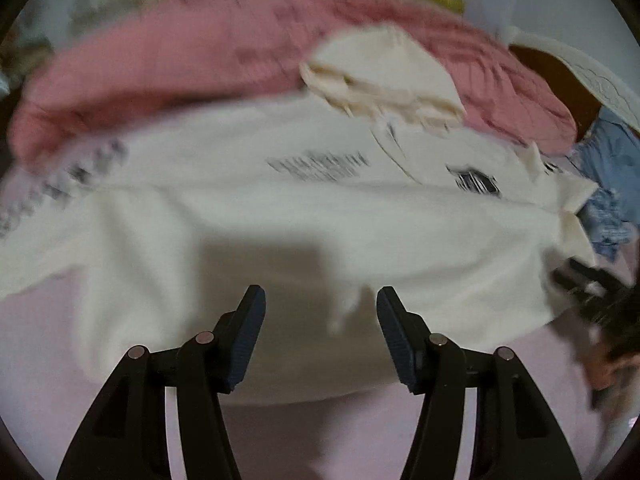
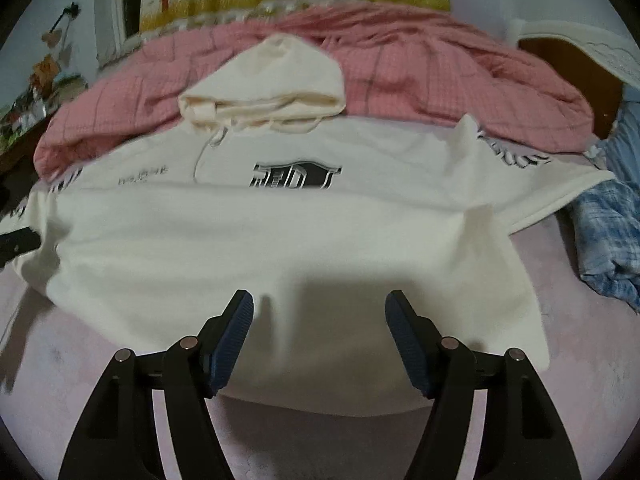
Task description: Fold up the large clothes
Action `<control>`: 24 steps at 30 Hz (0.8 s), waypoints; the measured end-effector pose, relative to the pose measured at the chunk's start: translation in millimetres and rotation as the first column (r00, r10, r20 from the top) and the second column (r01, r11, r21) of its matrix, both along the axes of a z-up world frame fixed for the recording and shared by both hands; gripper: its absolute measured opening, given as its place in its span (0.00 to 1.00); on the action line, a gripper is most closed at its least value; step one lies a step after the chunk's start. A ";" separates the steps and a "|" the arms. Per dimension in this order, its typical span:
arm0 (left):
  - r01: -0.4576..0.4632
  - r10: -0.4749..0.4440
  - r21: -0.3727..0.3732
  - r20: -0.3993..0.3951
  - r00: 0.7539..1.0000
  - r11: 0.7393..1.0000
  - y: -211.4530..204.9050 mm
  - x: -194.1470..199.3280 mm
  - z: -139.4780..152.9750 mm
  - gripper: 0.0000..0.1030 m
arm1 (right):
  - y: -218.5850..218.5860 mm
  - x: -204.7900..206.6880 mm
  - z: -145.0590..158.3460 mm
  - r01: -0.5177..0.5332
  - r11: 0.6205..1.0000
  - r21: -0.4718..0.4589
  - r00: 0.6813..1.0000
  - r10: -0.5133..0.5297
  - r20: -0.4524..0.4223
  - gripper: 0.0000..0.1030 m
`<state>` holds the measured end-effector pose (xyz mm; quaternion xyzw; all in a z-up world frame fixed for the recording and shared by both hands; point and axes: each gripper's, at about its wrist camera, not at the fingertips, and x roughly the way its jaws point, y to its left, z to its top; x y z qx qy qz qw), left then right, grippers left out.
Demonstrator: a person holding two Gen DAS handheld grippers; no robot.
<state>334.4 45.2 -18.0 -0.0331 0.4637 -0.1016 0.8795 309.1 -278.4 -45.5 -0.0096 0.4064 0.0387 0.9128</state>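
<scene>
Left gripper [image 1: 320, 300]: we see its jaws parted, nothing between them, over the near hem.
Right gripper [image 2: 319, 302]: jaws likewise apart and empty.
Hoodie [image 2: 280, 236]: cream, spread flat on the pale pink sheet [image 2: 60, 360]; we find its black chest print [image 2: 298, 176] unreadable, and the left wrist view blurred.
Hood [image 2: 276, 80]: resting far on the pink quilt [image 2: 440, 76].
Blue garment [image 2: 608, 232]: right, cut off.

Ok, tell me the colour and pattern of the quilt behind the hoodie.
Pink with a fine grid check; the quilt shows best in the right wrist view.
</scene>
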 end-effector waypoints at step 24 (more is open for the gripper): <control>0.030 -0.037 0.056 0.139 0.990 0.998 -87.2 -9.5 -7.0 0.53 | -24.9 16.6 2.4 0.151 0.988 -0.039 0.989 -0.150 0.015 0.83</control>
